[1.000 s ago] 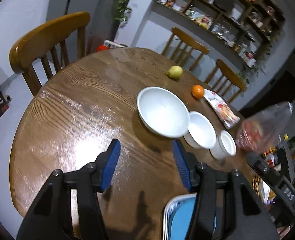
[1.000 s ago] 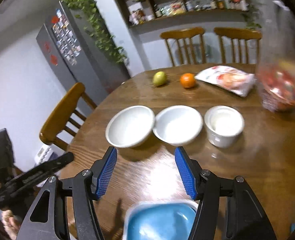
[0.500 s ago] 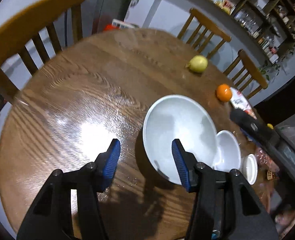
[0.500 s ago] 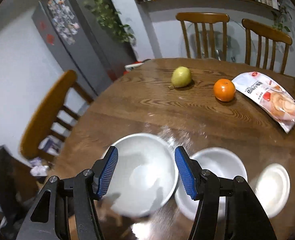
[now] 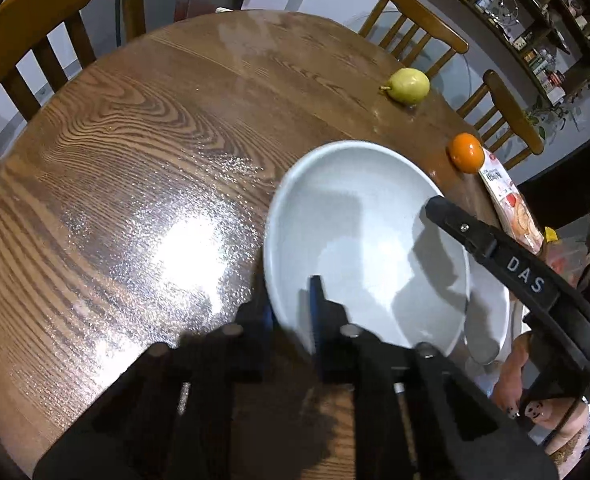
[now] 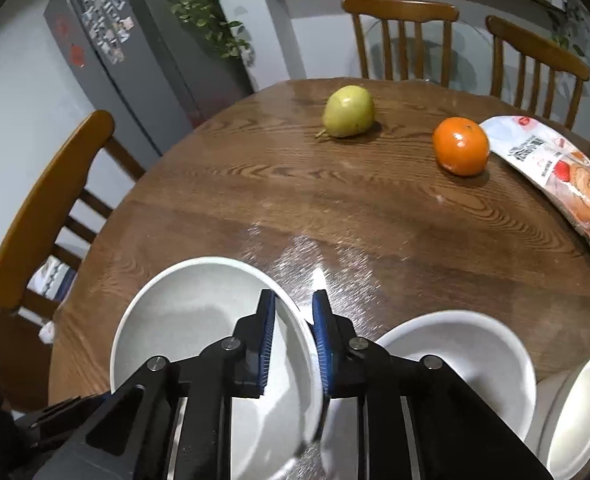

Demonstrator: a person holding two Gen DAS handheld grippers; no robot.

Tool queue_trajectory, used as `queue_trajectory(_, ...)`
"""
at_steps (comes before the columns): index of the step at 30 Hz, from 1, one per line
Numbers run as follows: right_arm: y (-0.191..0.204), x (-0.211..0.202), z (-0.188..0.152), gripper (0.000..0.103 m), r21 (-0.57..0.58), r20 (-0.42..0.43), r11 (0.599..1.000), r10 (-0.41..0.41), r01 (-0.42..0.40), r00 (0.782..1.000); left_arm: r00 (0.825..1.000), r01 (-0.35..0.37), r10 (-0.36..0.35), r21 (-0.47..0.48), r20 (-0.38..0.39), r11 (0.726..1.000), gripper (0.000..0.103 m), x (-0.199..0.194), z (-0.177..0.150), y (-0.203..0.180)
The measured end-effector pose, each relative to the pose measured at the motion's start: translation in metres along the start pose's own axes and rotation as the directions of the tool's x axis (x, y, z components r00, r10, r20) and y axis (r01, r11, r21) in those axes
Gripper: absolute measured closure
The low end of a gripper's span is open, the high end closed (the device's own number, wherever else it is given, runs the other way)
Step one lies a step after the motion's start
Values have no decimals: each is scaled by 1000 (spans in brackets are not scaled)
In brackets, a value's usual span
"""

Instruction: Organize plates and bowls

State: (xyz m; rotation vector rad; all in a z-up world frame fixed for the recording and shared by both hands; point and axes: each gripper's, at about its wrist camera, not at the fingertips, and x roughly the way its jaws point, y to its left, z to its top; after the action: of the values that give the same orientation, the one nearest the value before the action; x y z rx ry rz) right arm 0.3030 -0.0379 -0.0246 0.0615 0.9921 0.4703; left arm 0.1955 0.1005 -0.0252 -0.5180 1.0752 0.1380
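A large white bowl sits on the round wooden table. My left gripper is shut on its near left rim. My right gripper is shut on the bowl's opposite rim; the bowl also shows in the right wrist view. A medium white bowl stands just right of it, touching or nearly so. A small white cup stands at the far right. The right gripper's body crosses the left wrist view.
A green pear, an orange and a snack packet lie at the table's far side. Wooden chairs stand around the table. A grey fridge and shelves stand behind.
Both grippers moved forward and down to the large bowl and closed on its rim, one on each side. They were open half a second ago.
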Motion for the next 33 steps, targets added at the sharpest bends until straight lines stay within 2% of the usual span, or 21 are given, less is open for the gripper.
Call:
queue_trajectory(4, 5, -7, -5, 85, -7, 0, 1000, -8, 8, 1000, 1000, -2, 2, 0, 22, 1000, 92, -12, -6, 3)
queue_trajectory(9, 15, -36, -20, 86, -37, 28, 999, -6, 7, 1000, 998, 0, -2, 32, 62, 999, 92, -35, -24, 3)
queue_trajectory(16, 19, -65, -46, 86, -34, 39, 999, 16, -15, 999, 999, 17, -19, 39, 34, 999, 92, -42, -50, 12)
queue_trajectory(21, 20, -66, -65, 86, -39, 17, 999, -13, 14, 1000, 1000, 15, -16, 47, 7, 999, 92, -42, -65, 14)
queue_trajectory(25, 17, -67, -78, 86, -28, 7, 1000, 0, 1, 1000, 1000, 10, -10, 50, 7, 999, 92, -45, -74, 17)
queue_trajectory(33, 14, -73, -85, 86, -15, 14, 1000, -4, 4, 1000, 1000, 18, -17, 62, -22, 998, 92, -39, -82, 14)
